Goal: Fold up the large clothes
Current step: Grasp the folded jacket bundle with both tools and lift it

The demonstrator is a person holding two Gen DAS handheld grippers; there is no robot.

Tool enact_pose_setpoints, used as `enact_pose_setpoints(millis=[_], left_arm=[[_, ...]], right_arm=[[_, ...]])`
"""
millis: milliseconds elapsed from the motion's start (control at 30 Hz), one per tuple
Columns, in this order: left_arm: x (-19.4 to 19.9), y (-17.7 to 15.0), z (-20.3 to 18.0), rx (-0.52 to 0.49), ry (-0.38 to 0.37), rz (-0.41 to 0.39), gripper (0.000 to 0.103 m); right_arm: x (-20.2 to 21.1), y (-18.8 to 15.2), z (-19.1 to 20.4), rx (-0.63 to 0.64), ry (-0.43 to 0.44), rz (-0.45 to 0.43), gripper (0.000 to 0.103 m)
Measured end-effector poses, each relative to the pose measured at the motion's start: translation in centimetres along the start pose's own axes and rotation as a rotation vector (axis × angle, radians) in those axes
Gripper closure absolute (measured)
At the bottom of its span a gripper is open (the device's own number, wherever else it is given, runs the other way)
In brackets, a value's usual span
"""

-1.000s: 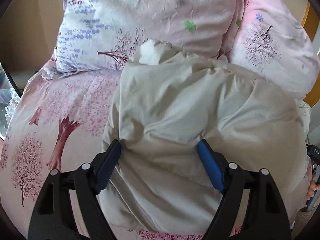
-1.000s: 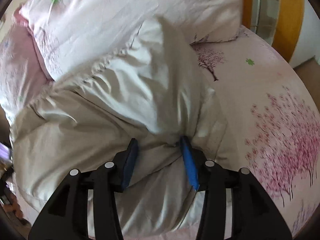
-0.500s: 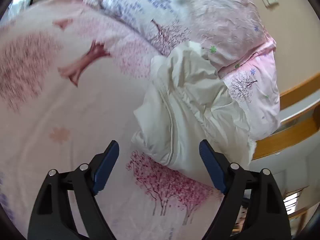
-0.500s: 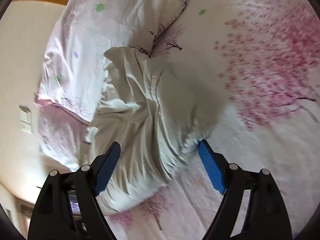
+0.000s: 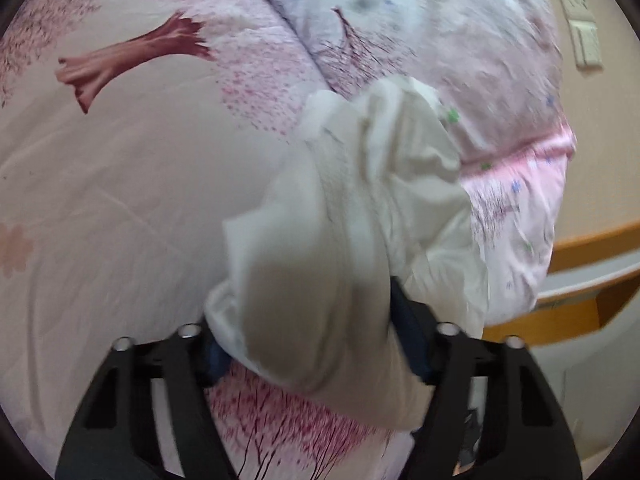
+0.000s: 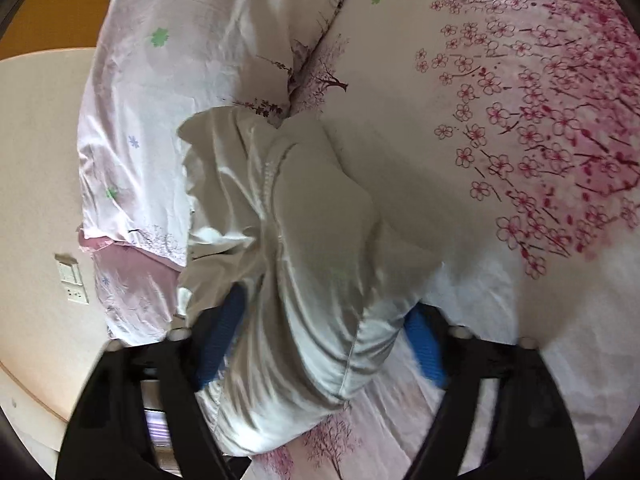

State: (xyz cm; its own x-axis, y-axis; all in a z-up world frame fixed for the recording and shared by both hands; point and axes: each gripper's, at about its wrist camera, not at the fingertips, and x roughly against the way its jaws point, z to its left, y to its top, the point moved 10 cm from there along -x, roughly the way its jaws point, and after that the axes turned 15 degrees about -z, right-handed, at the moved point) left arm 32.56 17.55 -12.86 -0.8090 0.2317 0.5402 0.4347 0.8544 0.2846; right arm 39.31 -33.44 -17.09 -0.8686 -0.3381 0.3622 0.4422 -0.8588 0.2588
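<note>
Left wrist: garment (image 5: pixel 352 240) between hand-held gripper (image 5: pixel 316 340) pads (closing).

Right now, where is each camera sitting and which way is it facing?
Left wrist: on the left hand-held gripper, looking along its black fingers down at the cream garment lying between the closing jaws on the blossom-print bedsheet, pillows beyond.
Right wrist: on the right hand-held gripper, facing down at the same garment between its closing jaws, sheet right, pillows left.
Shared: garment, sheet, pillows. Only gripper fingers show; no hand visible.
</note>
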Motion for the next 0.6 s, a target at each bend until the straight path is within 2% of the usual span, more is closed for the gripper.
enact_pose_setpoints(millis=[33,67,100,167,367,467,600], left_arm=[[-0.1,0.2,0.0,0.015,-0.011,-0.012,0.053],[-0.1,0.4,-0.1,0.02,-0.019,-0.019,0.063],[0.0,0.5,-0.4,0.02,-0.033,-0.026,0.072],[0.5,0.9,-1.3,-0.003,-0.056,-0.04,0.079],[4.1,2.9,-3.2,-0.062,-0.126,-0.11,0.083],[7.3,3.4,-2.0,-0.082,-0.121,-0.146,0.083],[12.5,2.5,1.9,-0.088,-0.085,-0.176,0.082]], right_arm=[[-0.3,-0.1,-0.1,0.001,0.005,0.002,0.055],[-0.3,-0.2,0.0,-0.002,0.017,0.001,0.065],[-0.3,-0.2,0.4,-0.006,0.042,-0.005,0.068],[0.1,-0.2,1.1,0.007,0.062,-0.015,0.075],[2.7,-2.0,4.9,0.086,0.153,-0.006,0.079],[4.1,-4.3,6.3,0.134,0.186,0.03,0.079],[6.2,-8.2,6.1,0.2,0.196,0.095,0.079]])
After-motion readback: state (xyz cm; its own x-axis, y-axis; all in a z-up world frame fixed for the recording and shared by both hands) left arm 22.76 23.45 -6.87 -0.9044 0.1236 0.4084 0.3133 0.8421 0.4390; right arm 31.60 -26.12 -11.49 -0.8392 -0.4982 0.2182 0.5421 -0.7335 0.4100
